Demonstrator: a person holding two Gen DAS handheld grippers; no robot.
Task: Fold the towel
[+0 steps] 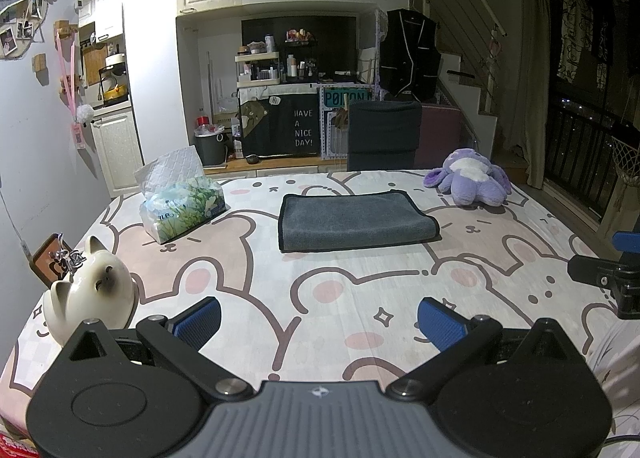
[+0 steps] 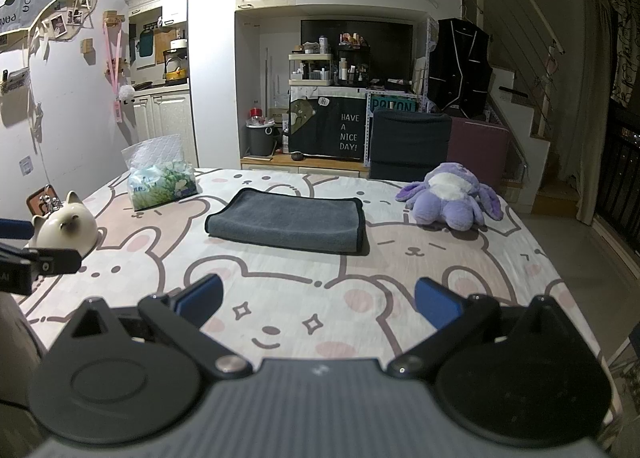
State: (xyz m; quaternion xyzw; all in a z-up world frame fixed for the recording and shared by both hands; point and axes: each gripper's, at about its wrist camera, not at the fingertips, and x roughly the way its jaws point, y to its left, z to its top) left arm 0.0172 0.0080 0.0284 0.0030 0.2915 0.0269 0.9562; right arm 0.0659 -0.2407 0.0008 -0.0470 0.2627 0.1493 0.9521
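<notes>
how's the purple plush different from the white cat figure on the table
The purple plush is soft, furry fabric, while the cat figure looks hard and glossy. The plush lies sprawled flat with its limbs spread; the cat figure sits as an upright rounded lump with pointed ears. The plush is at the table's far right, the cat figure at its left edge. Both are animal-shaped and rest apart from the folded grey towel.

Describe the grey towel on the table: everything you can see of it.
The grey towel looks like soft, plush microfibre with a darker bound edge. It lies flat, already folded into a thick rectangle, rounded fold to its right in the left wrist view. It rests mid-table on the bear-print tablecloth, between the tissue pack and the purple plush toy, touching neither. Both grippers are open and well short of it.
</notes>
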